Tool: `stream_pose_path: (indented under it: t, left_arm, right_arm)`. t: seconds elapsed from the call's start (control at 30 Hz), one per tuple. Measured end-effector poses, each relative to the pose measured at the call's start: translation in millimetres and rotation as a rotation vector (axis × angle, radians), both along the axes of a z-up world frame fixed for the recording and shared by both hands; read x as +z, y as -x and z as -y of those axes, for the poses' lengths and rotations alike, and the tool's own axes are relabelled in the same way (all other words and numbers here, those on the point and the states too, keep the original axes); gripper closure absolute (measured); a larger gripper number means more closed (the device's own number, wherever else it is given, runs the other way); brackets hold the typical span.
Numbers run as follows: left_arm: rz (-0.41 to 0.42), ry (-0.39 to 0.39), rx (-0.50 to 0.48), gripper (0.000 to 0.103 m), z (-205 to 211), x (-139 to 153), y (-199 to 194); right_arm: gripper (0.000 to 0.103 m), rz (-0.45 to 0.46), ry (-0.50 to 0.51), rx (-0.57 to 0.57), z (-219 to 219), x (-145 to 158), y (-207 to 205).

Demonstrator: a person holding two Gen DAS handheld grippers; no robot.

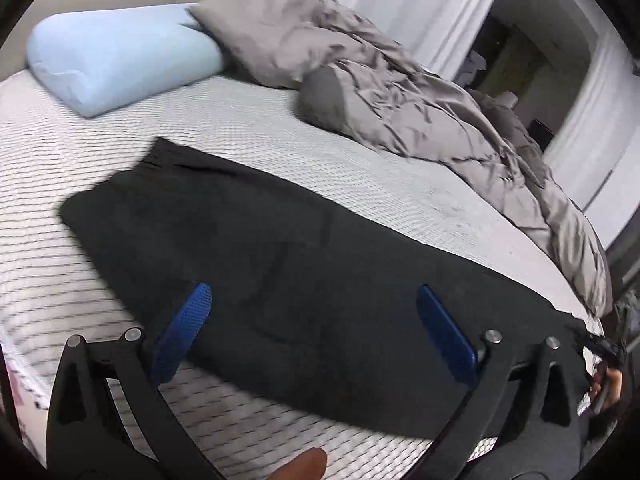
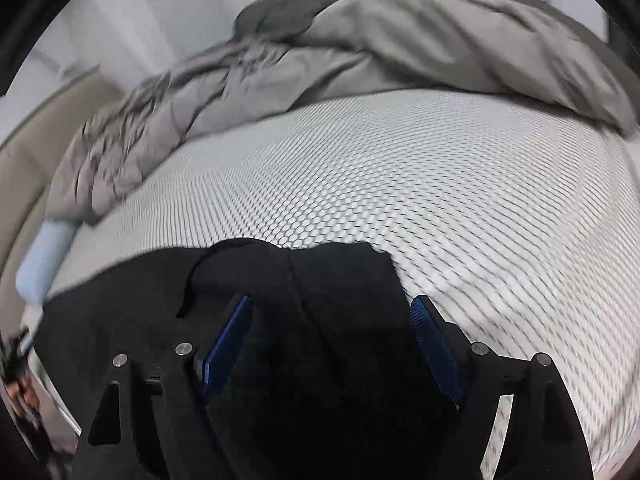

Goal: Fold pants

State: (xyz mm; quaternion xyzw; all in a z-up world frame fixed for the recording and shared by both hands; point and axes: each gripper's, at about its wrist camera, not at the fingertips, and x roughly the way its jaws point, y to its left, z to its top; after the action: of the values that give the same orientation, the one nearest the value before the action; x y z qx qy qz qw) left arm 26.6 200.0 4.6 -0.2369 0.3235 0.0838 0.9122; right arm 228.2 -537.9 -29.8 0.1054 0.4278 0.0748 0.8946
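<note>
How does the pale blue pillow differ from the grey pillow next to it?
The smooth pale blue bolster-shaped pillow looks plump and rounded; the flat grey fabric pillow is slacker and creased. The blue one lies clear of the bedding, while the grey one is partly under the crumpled grey duvet. Both rest at the head of the patterned white mattress.

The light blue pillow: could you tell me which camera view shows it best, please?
The left wrist view: the light blue pillow lies whole and fairly sharp on the mattress, beside the grey duvet. The right wrist view catches only a blurred sliver of it at the left edge.
</note>
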Motion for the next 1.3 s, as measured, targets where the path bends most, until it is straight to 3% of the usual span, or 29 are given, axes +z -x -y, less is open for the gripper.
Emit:
stream_pose_path:
  t: [0.03, 0.13, 0.23, 0.33, 0.37, 0.47, 0.57, 0.67, 0.8, 0.97, 1.0, 1.07, 1.17, 1.3]
  left_arm:
    - [-0.008, -0.005, -0.015, 0.001, 9.8, -3.5, -8.2]
    - [-0.029, -0.032, -0.066, 0.001, 32.0, -7.3, -24.5]
    - [-0.057, -0.074, -0.085, 0.001, 47.3, -12.3, -36.4]
    - [-0.088, -0.071, -0.081, 0.001, 50.7, -19.3, -46.6]
    - [-0.096, -0.066, -0.074, 0.001, 50.8, -21.5, -47.6]
    - [-0.104, -0.052, -0.053, 0.001, 43.2, -24.1, -47.2]
    - [-0.069, -0.065, -0.071, 0.001, 46.5, -15.3, -39.6]
    - [-0.032, -0.118, -0.155, 0.001, 77.3, -2.8, -35.8]
    - [-0.013, -0.159, -0.374, 0.001, 162.4, 2.7, -44.3]
    - [-0.061, -0.175, -0.722, 0.001, 276.6, -18.9, -55.5]
    - [-0.081, -0.218, -0.745, 0.001, 290.0, -25.6, -57.8]
    - [-0.141, -0.303, -0.757, 0.001, 303.1, -41.5, -61.9]
    - [-0.139, -0.268, -0.748, 0.001, 291.9, -46.6, -61.4]
    - [-0.141, -0.238, -0.712, 0.001, 259.6, -48.4, -58.2]
  right_arm:
    - [0.02, -0.013, -0.003, 0.02, -2.0, -1.7, -8.8]
    - [0.058, -0.023, 0.029, 0.039, -2.2, -4.6, -28.4]
    - [0.063, 0.067, 0.012, 0.015, 0.5, 10.0, -24.9]
    - [0.057, 0.089, 0.037, -0.137, 10.3, 11.1, -28.6]
    - [0.044, 0.049, 0.072, -0.163, 11.6, 2.8, -36.2]
    - [0.035, -0.066, 0.111, -0.187, 15.3, -16.5, -49.4]
    - [0.018, 0.007, 0.128, -0.236, 12.4, 1.1, -23.3]
    - [0.003, 0.126, 0.121, -0.184, -8.8, 22.0, 25.6]
    - [0.002, 0.138, 0.137, -0.011, -69.1, 18.9, 66.4]
    - [0.002, 0.144, 0.145, 0.273, -168.7, -9.8, 97.4]
    - [0.002, 0.144, 0.154, 0.326, -183.5, -19.7, 105.0]
    - [0.002, 0.143, 0.265, 0.398, -206.9, -40.3, 106.3]
    - [0.002, 0.141, 0.341, 0.418, -190.0, -54.0, 106.9]
    - [0.006, 0.115, 0.353, 0.156, -88.2, -49.1, 109.8]
